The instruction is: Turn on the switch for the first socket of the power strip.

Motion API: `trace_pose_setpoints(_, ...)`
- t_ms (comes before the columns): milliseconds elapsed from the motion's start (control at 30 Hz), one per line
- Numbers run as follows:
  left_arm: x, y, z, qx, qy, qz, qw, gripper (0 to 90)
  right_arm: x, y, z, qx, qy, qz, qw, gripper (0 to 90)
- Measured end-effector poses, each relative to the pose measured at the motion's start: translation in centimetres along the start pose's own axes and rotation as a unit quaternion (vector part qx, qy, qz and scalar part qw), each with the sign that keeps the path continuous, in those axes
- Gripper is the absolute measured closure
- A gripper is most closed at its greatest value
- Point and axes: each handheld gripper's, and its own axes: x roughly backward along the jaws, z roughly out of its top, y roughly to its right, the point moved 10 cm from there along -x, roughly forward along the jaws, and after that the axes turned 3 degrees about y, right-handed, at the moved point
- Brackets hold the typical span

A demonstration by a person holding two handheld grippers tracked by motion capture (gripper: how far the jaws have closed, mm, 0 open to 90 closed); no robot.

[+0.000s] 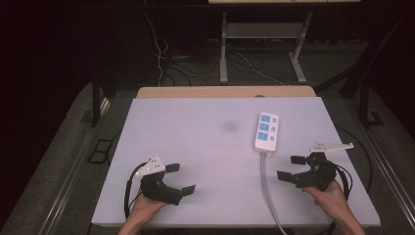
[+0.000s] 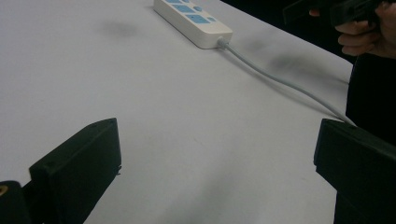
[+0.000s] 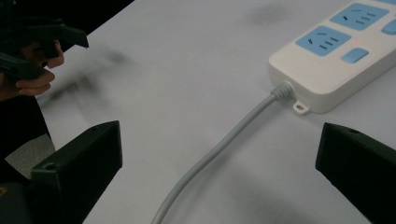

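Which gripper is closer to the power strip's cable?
The right gripper. Its open jaws point at the grey cable just beside them, below the power strip. The left gripper sits open across the table, far from it.

We count one white plastic power strip (image 1: 266, 131) with blue socket faces on the table, and three of those blue faces run down it. One grey cord (image 1: 268, 188) trails off its near end. We've got two black two-jaw grippers, a left one (image 1: 180, 178) and a right one (image 1: 290, 168), each with two jaws spread apart. One white-topped table (image 1: 195, 147).
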Motion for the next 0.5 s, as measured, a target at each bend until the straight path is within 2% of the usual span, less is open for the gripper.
trace_pose_setpoints(167,0.0,0.0,0.0,0.001,0.0,0.001,1.0,0.0,0.0,0.0,-1.3,-0.006,0.004,-0.002,1.0,0.1)
trace_pose_setpoints(500,-0.1,0.0,-0.2,0.0,-0.005,0.0,1.0,0.0,0.0,0.1,-3.0,0.001,0.007,-0.009,0.9999,0.1)
